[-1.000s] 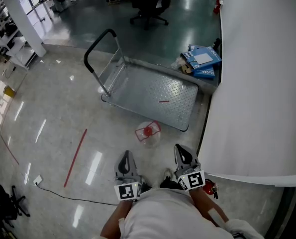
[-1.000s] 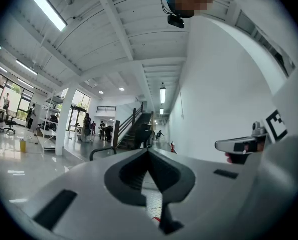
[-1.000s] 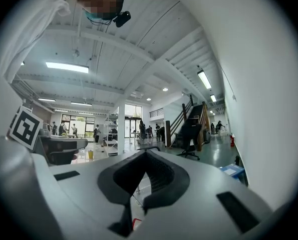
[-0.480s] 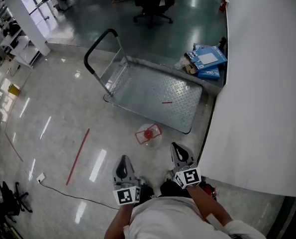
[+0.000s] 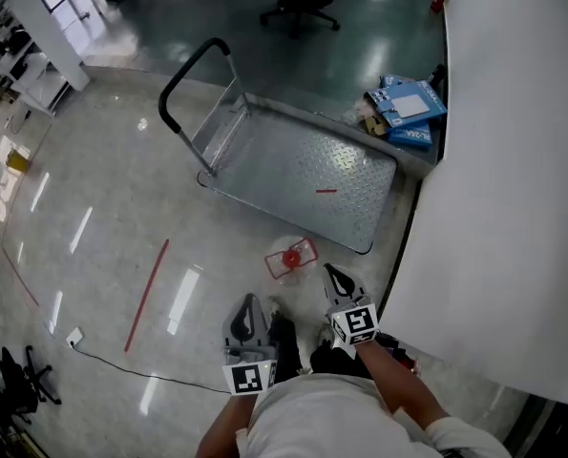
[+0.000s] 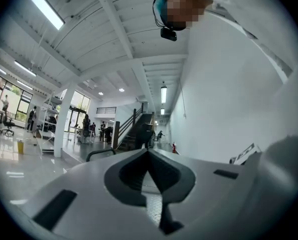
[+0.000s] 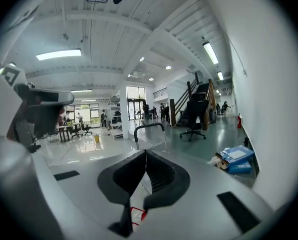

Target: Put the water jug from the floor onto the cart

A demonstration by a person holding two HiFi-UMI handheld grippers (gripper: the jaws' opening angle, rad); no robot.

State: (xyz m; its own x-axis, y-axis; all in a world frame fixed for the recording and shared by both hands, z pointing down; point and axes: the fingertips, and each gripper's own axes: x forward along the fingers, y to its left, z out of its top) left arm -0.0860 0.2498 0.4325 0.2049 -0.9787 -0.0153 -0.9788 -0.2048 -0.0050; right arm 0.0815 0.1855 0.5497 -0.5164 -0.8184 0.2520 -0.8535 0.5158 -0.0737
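hanging near the water jug, left tongs and right tongs are both pressed together, gripping nothing.

The water jug stands on the floor just before the cart, boxes beyond it beside the wall.

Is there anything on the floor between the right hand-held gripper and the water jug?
No. In the head view, only a short stretch of bare floor separates the right hand-held gripper from the jug.
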